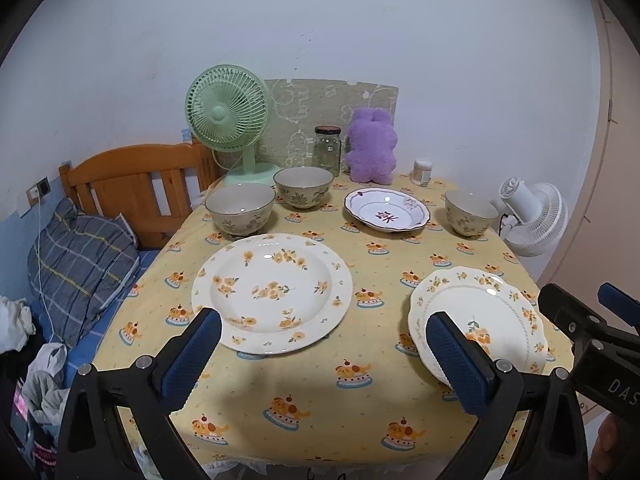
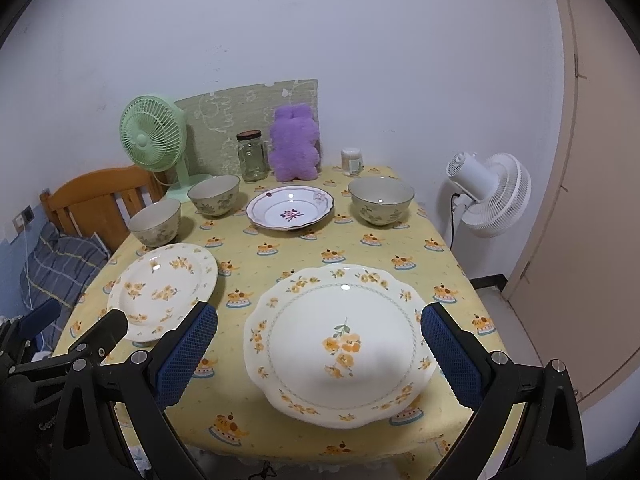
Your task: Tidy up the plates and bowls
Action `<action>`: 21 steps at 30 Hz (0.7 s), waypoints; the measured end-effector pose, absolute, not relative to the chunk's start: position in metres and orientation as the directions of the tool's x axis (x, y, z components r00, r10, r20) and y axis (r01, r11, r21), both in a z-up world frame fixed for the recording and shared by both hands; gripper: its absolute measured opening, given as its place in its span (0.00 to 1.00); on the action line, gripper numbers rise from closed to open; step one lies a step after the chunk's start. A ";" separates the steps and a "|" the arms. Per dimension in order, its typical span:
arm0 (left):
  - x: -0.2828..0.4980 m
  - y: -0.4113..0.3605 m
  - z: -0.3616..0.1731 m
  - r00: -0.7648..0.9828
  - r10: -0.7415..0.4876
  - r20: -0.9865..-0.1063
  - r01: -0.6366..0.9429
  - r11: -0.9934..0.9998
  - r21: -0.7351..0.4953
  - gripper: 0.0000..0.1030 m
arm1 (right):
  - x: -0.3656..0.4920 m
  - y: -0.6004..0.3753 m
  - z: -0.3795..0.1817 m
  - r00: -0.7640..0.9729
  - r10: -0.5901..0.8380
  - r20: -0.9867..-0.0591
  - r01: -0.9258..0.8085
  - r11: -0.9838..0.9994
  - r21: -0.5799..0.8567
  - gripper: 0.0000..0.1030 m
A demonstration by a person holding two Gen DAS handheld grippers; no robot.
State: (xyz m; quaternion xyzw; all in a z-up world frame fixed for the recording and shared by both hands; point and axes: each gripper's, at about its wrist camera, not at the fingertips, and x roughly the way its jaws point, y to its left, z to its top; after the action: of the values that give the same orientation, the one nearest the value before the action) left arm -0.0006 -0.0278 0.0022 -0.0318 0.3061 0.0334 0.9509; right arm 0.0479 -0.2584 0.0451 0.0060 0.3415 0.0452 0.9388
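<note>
A round plate with orange flowers [image 1: 272, 292] [image 2: 164, 288] lies at the table's front left. A scalloped orange-flower plate [image 1: 480, 320] [image 2: 340, 340] lies front right. A purple-rimmed plate [image 1: 387, 210] [image 2: 290, 208] sits further back. Three floral bowls stand behind: two at the left [image 1: 240, 208] [image 1: 303, 187] [image 2: 155, 221] [image 2: 214, 194], one at the right [image 1: 471, 212] [image 2: 381, 200]. My left gripper [image 1: 324, 356] is open and empty above the front edge, apart from the round plate. My right gripper [image 2: 320, 352] is open and empty, its fingers either side of the scalloped plate, above it.
A green fan [image 1: 228, 116], a glass jar [image 1: 328, 150], a purple plush toy [image 1: 370, 146] and a small container [image 1: 422, 171] line the table's back edge. A white fan [image 2: 490, 196] stands right of the table. A wooden bed frame [image 1: 132, 184] and pillow [image 1: 80, 256] are at the left.
</note>
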 end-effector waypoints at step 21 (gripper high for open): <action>-0.004 -0.034 0.003 0.816 0.037 -0.577 -0.073 0.997 -0.039 1.00 | 0.043 -0.263 0.047 0.768 0.085 -0.635 -0.077 0.996 0.040 1.00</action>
State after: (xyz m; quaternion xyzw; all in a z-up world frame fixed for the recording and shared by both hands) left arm -0.0039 -0.0338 0.0029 -0.0297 0.3022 0.0288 0.9523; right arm 0.0431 -0.2629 0.0467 0.0060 0.3378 0.0429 0.9402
